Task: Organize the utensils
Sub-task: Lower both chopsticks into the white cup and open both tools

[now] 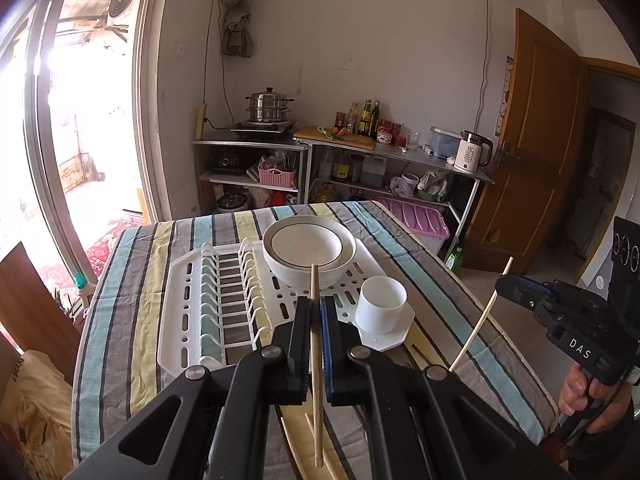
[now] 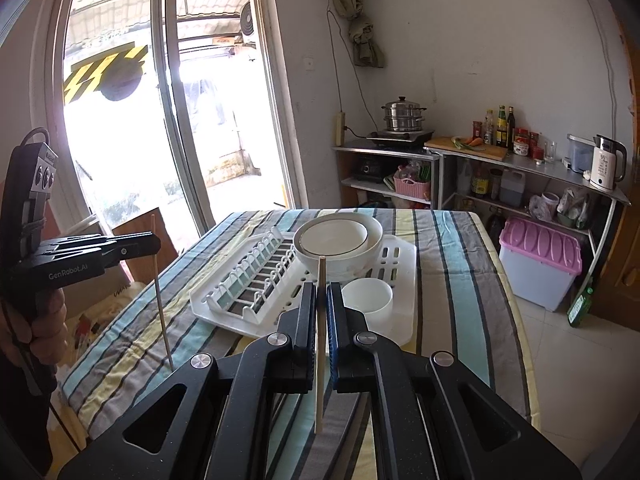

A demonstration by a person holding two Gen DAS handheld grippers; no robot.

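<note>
My left gripper point(image 1: 315, 306) is shut on a wooden chopstick point(image 1: 316, 392), held upright above the striped table; it also shows in the right wrist view point(image 2: 154, 240). My right gripper point(image 2: 320, 294) is shut on a second chopstick point(image 2: 320, 360), held upright; it shows at the right of the left wrist view point(image 1: 502, 286) with its chopstick point(image 1: 478, 326). A white dish rack point(image 1: 188, 320) holds stacked white bowls point(image 1: 308, 248) and a white cup point(image 1: 382, 304). More chopsticks point(image 1: 292, 446) lie on the cloth below my left gripper.
The table point(image 2: 460, 280) has a striped cloth. Behind stand metal shelves with a steamer pot point(image 1: 268, 106), bottles point(image 1: 366, 118) and a kettle point(image 1: 470, 154). A purple-lidded bin point(image 2: 540, 264) sits on the floor at right. A glass door point(image 2: 160, 100) is at left.
</note>
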